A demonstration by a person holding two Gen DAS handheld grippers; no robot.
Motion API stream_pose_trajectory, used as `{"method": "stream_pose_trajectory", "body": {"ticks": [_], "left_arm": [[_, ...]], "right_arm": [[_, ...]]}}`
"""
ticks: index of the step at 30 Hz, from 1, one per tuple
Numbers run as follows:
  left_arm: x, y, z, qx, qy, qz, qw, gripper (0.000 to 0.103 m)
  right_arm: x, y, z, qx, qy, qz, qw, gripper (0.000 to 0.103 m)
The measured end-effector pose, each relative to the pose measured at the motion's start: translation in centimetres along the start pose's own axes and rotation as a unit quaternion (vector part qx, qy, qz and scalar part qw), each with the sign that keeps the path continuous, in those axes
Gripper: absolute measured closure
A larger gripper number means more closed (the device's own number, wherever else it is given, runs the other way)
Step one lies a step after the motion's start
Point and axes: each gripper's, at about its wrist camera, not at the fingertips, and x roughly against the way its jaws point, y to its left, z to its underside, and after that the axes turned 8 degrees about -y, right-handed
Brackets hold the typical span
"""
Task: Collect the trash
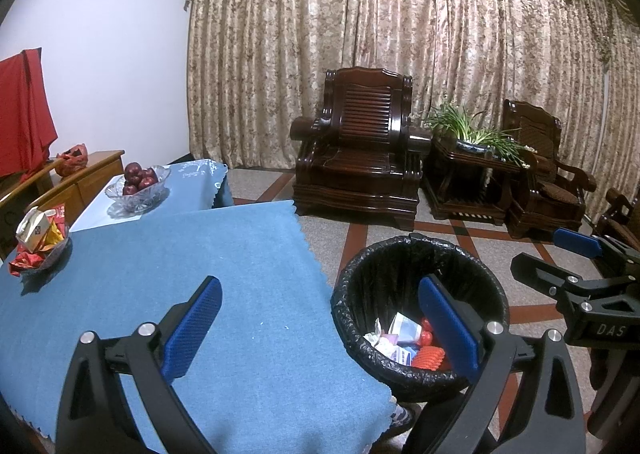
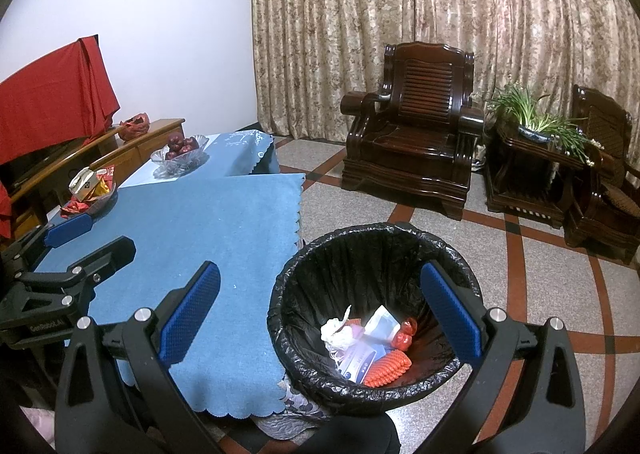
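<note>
Your left tool and right tool both gape, empty. Crumpled paper and wrappers lie in the black-lined round bin beside the blue-clothed bench. Light and soft, such scraps likely pinch best at a raised fold.

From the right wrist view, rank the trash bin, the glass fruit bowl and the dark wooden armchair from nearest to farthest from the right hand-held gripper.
1. Trash bin: directly beneath the open right hand-held gripper, on the floor beside the table.
2. Glass fruit bowl: far left, on the rear blue-covered table.
3. Dark wooden armchair: across the floor, against the curtain.
</note>
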Motion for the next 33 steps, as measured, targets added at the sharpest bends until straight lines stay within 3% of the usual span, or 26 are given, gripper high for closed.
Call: {"method": "stream_pose_trajectory", "body": {"ticks": [33], "left_arm": [[0.6, -0.2, 1.0, 0.004, 0.008, -0.004, 1.0, 0.006]], "right_arm": [[-0.9, -0.1, 0.4, 0.0, 0.005, -0.001, 1.0, 0.005]]}}
